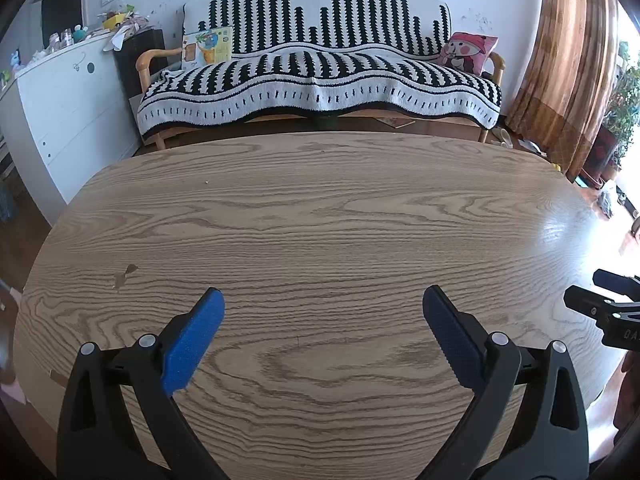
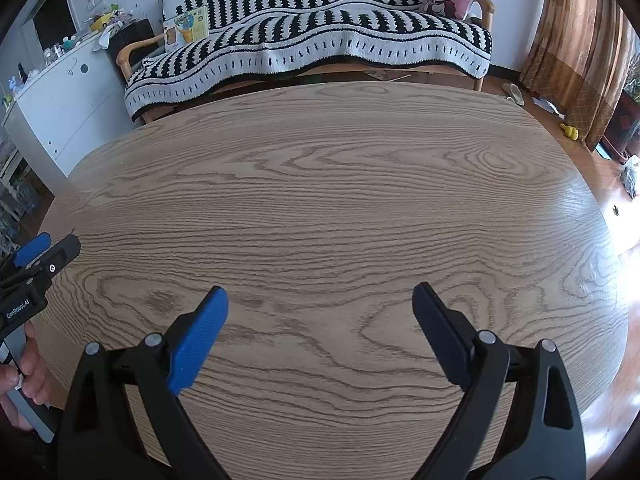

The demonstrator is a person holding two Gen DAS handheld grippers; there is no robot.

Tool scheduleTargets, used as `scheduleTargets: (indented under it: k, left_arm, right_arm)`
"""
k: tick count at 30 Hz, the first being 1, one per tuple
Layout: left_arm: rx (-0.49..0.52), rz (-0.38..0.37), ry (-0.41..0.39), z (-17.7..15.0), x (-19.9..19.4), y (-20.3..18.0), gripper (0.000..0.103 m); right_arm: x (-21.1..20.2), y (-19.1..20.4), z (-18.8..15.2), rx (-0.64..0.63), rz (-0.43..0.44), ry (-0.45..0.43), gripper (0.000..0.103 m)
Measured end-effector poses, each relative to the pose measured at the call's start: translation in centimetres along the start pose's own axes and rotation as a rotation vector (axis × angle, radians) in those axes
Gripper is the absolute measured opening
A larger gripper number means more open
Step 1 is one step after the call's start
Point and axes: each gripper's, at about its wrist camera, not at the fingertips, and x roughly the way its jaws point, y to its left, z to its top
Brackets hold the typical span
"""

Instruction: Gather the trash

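"GenRobot.AI" on left gripper body

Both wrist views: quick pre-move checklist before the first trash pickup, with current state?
1. Left gripper open and empty: ok, fingers spread, nothing between them.
2. Right gripper open and empty: ok, same.
3. Trash target located: not ok, the wooden table shows only a small dark mark; no trash piece visible on it in either view.
4. Trash container located: cannot tell, none in view.
5. Grippers apart from each other: ok, each shows only at the edge of the other's view.
6. Off-table litter: cannot tell, small items lie on the floor by the curtain, too small to identify.
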Motion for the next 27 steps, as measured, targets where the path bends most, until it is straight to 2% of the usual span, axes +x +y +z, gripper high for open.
scheduleTargets:
  k: [27]
  left_arm:
    - [-0.006,0.01,0.012,-0.33,0.34,0.46,0.096]
  right_arm:
    - [-0.14,-0.17,-0.08,0.002,-0.001,-0.001,0.09]
